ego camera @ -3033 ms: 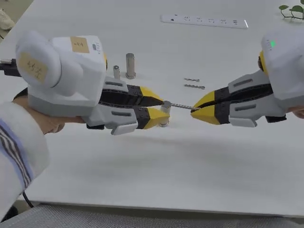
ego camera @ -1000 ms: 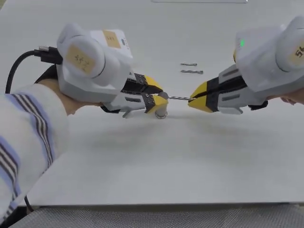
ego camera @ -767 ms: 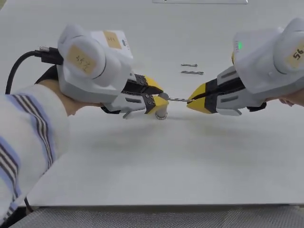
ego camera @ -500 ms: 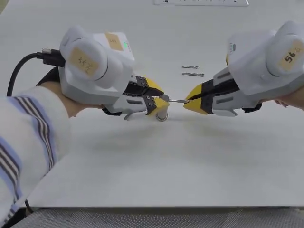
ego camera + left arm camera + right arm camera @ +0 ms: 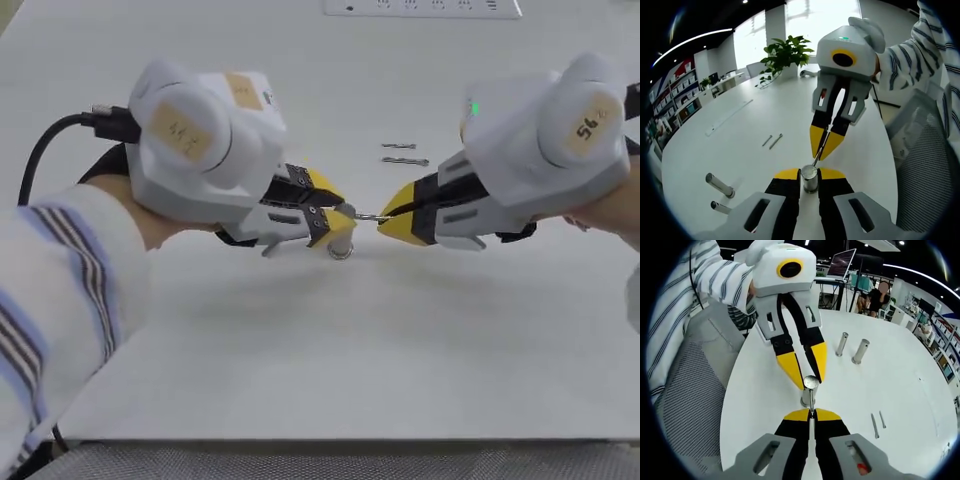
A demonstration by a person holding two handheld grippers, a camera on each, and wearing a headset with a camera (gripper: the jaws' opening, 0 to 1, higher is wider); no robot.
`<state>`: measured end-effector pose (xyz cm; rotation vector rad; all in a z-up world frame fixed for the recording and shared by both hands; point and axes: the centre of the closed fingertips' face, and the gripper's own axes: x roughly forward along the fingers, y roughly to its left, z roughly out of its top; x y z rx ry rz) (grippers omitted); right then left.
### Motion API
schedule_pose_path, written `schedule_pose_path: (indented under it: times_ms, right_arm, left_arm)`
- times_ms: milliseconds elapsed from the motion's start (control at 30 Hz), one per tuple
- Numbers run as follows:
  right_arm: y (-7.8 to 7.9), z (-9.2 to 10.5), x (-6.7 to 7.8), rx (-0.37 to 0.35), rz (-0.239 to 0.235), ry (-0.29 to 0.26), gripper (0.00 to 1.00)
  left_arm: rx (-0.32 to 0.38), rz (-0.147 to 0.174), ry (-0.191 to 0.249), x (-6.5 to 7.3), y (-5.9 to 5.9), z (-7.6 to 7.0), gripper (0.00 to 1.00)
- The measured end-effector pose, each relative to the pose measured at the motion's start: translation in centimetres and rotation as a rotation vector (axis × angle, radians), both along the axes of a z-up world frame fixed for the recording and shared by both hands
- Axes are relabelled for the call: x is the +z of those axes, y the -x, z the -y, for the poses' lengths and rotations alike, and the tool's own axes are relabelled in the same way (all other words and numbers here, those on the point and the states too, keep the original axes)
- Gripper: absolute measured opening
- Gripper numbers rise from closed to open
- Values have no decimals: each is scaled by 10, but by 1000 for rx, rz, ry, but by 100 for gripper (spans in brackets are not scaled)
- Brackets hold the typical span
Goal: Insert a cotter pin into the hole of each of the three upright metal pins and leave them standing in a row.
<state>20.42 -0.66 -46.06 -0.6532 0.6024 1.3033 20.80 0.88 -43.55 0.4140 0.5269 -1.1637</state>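
Note:
A short upright metal pin (image 5: 342,236) stands on the white table, and my left gripper (image 5: 336,214) is shut on it from the left. In the left gripper view the metal pin (image 5: 810,179) sits between the yellow tips of that left gripper (image 5: 810,174). My right gripper (image 5: 386,222) comes in from the right, shut on a thin cotter pin (image 5: 366,216). In the right gripper view the cotter pin (image 5: 811,401) runs from my right gripper (image 5: 811,415) to the top of the metal pin (image 5: 809,386). Its tip touches the pin's head.
Two more metal pins (image 5: 842,344) (image 5: 860,351) stand upright behind the left gripper. Two loose cotter pins (image 5: 398,146) (image 5: 404,160) lie on the table beyond the right gripper. A white power strip (image 5: 420,8) lies at the far edge. A person's striped sleeve (image 5: 50,290) is at the left.
The right gripper has moved left toward the held metal pin. The stretch of cotter pin showing between the two grippers has grown shorter. The left gripper holds still.

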Motion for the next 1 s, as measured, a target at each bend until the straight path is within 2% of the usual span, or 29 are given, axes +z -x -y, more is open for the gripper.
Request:
schedule_pose_path:
  times_ms: [300, 567, 700, 767, 867, 1000]
  right_arm:
    - [-5, -10, 0, -2, -25, -11, 0]
    - [-2, -20, 2, 13, -26, -10, 0]
    - [-1, -20, 5, 2, -41, -31, 0]
    - [-1, -19, 7, -2, -32, -44, 0]
    - [1, -15, 10, -11, -28, -55, 10]
    - [3, -8, 14, -22, -21, -54, 6]
  left_arm:
    - [5, -2, 2, -1, -1, 1, 9]
    - [6, -7, -10, 0, -1, 3, 9]
    - [9, -9, -12, 0, 0, 2, 9]
    - [10, -8, -13, 1, 0, 3, 9]
    - [15, -9, -12, 1, 0, 2, 9]
    - [19, -10, -12, 1, 0, 2, 9]
